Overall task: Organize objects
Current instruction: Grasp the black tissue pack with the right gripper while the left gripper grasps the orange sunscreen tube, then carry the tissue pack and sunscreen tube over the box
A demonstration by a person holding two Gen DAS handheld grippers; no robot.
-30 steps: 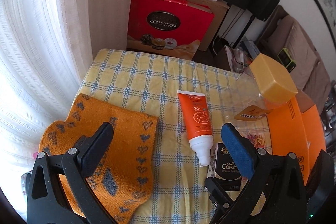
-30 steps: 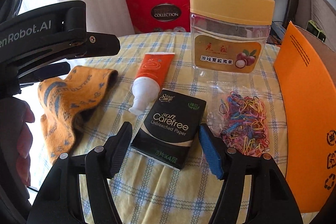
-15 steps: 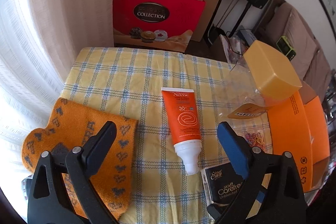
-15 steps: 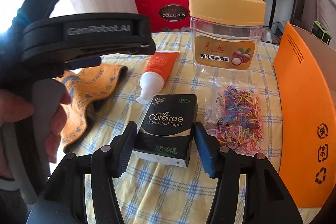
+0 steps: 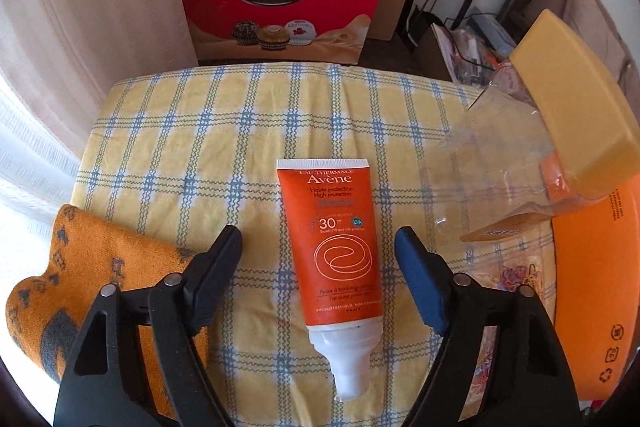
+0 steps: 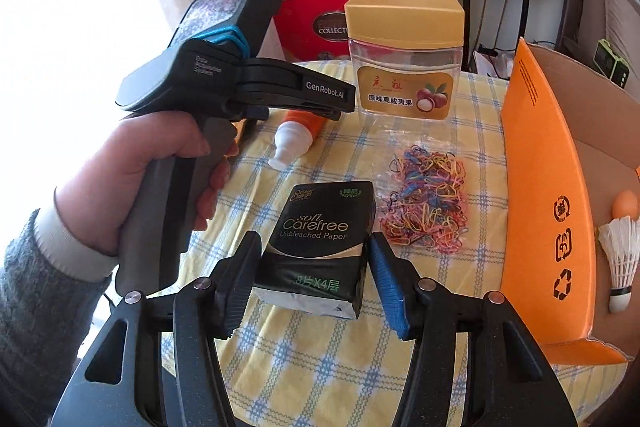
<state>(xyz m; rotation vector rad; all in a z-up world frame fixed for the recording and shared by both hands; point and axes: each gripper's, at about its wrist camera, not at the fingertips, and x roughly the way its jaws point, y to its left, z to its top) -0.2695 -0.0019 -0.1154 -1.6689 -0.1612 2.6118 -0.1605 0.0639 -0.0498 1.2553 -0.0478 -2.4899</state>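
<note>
L gripper (image 5: 318,247) is hanging over the Avène sunscreen tube (image 5: 334,247), jaws just been closing in w/ the tube between them, but the pads aren't touching it yet, gap showing on both sides. Tube is lying flat on the yellow checked tablecloth (image 5: 200,131), cap toward the camera. Orange knit sock (image 5: 84,279) is lying just left of it.

R gripper (image 6: 312,259) is clamping the black Carefree tissue pack (image 6: 320,247), pads pressing both sides, pack tilted w/ its near end raised off the cloth. Bag of coloured rubber bands (image 6: 428,207) is sitting just right of it, yellow-lidded jar (image 6: 404,55) behind. Orange cardboard box (image 6: 540,187) is standing at the right edge w/ a shuttlecock (image 6: 620,259) inside.
</note>
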